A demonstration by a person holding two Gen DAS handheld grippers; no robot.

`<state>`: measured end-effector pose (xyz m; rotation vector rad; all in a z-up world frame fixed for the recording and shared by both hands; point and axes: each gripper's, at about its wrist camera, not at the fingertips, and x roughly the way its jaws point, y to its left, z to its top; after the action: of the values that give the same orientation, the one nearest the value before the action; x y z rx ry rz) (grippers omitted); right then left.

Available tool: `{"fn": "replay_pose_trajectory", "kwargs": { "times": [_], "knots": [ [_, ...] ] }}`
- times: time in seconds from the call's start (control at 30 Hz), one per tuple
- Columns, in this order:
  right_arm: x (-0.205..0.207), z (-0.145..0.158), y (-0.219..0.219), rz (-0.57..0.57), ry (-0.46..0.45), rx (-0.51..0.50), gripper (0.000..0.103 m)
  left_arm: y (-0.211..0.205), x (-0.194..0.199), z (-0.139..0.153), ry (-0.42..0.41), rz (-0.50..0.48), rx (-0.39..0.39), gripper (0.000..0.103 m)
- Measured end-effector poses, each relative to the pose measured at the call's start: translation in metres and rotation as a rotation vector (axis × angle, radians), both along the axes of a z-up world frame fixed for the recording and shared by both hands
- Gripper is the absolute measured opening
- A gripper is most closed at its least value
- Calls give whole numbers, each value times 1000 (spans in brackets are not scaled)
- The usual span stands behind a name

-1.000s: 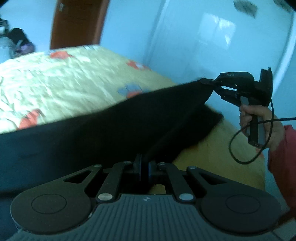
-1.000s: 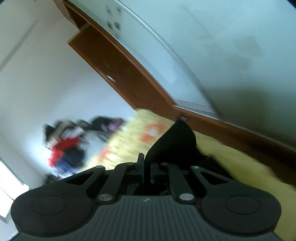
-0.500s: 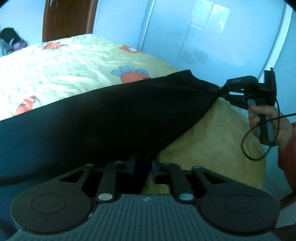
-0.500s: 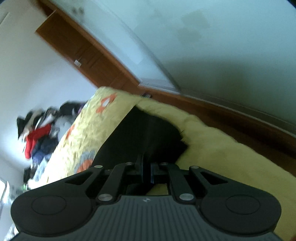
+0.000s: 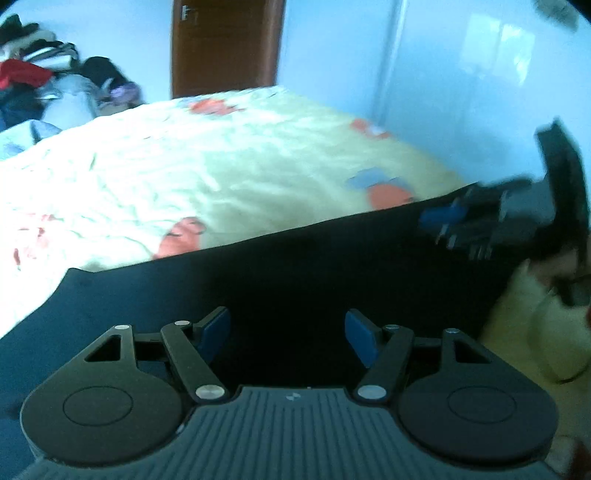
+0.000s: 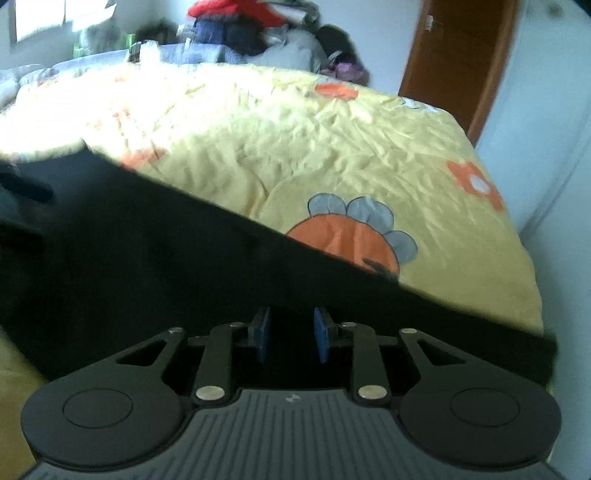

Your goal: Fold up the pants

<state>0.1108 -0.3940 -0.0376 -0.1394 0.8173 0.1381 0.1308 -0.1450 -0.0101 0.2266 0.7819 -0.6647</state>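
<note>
Black pants (image 5: 295,273) lie spread in a long band across the near side of the yellow bed; the right wrist view shows the same pants (image 6: 155,251). My left gripper (image 5: 288,332) hangs just over their near edge with its jaws opening. Its blue pads (image 5: 216,328) stand wide apart and press on nothing. My right gripper (image 6: 291,332) is over the other end, its jaws opening too, with a narrow gap and dark cloth seen behind it, not pinched. In the left wrist view the right gripper (image 5: 443,221) is a blur at the far right.
The yellow bedspread (image 6: 332,147) with orange flower prints covers the bed. A heap of clothes (image 6: 251,29) lies at its far end, beside a brown door (image 6: 458,59). A pale wall (image 5: 461,92) runs along the bed's right edge.
Both grippers held the pants stretched up between them; now both have opened and the pants lie flat on the bed. The right gripper's view has rolled to level.
</note>
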Motion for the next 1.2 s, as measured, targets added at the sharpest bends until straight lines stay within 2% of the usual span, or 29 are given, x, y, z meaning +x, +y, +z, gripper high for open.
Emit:
{"fn": "replay_pose_trajectory", "kwargs": {
  "times": [0.03, 0.07, 0.1, 0.13, 0.2, 0.27, 0.3, 0.37, 0.4, 0.43, 0.5, 0.53, 0.6, 0.67, 0.7, 0.77, 0.83, 0.87, 0.9, 0.93, 0.97, 1.0, 1.03, 1.07, 1.1, 1.13, 1.17, 1.2],
  "knots": [
    [12, -3, -6, -35, -10, 16, 51, -4, 8, -7, 1, 30, 32, 70],
    [19, -5, -18, -98, -40, 41, 79, -7, 14, -14, -2, 55, 51, 70],
    [28, -9, -26, -168, -55, 18, 86, -9, 20, -19, -17, 76, 48, 72],
    [33, -14, -40, -237, -64, 8, 87, -5, 21, -21, -35, 94, 36, 73],
    [25, -10, -54, -309, -69, 89, 87, -2, 19, -17, -52, 116, 39, 72],
    [-4, 5, -48, -236, -126, 155, 88, -1, 15, -18, -64, 90, 38, 75],
    [-12, 6, -41, -177, -113, 176, 88, -3, 16, -22, -63, 80, 49, 79],
    [-20, -3, -30, -90, -16, 171, 88, -4, 18, -26, -92, 89, 50, 89],
    [-23, -12, -27, -89, 10, 141, 93, -7, 21, -28, -99, 96, 51, 94],
    [-24, -19, -31, -91, -41, 125, 103, -10, 22, -29, -103, 103, 50, 95],
    [-21, -23, -42, -158, -80, 144, 103, -9, 19, -25, -101, 113, 48, 90],
    [-18, -21, -48, -226, -83, 133, 103, -6, 14, -22, -105, 108, 50, 88],
    [-15, -13, -52, -301, -100, 123, 103, 1, 0, -12, -157, 101, 57, 89],
    [-28, -4, -56, -405, -103, 74, 103, 13, -18, -5, -231, 102, 60, 92],
    [-37, 0, -60, -431, -92, 88, 103, 19, -24, -3, -258, 106, 71, 95],
    [-60, -1, -65, -364, -59, 228, 103, 27, -30, -7, -270, 125, 98, 97],
    [-77, -11, -72, -262, -14, 361, 103, 30, -25, -20, -229, 133, 126, 95],
    [-82, -14, -71, -254, -29, 329, 103, 30, -22, -27, -200, 146, 130, 94],
    [-88, -16, -72, -291, -54, 248, 103, 33, -23, -27, -186, 163, 99, 91],
    [-92, -15, -75, -373, -56, 177, 103, 37, -25, -24, -178, 172, 71, 91],
    [-98, -11, -81, -500, -73, 103, 103, 40, -29, -20, -174, 167, 48, 92],
    [-109, -4, -91, -610, -114, 76, 103, 43, -33, -16, -187, 160, 25, 93],
    [-127, 4, -107, -725, -186, 129, 103, 47, -38, -13, -212, 167, 7, 93],
    [-144, 9, -124, -779, -243, 260, 103, 49, -43, -11, -233, 178, -3, 93],
    [-161, 8, -143, -802, -285, 446, 103, 52, -47, -10, -250, 193, -13, 93],
    [-177, 0, -163, -809, -310, 691, 103, 54, -50, -9, -257, 209, -24, 93],
    [-186, -9, -174, -824, -316, 839, 103, 56, -53, -9, -258, 227, -41, 93],
    [-193, -17, -180, -844, -309, 932, 103, 59, -56, -10, -252, 242, -63, 93]
  ]
}}
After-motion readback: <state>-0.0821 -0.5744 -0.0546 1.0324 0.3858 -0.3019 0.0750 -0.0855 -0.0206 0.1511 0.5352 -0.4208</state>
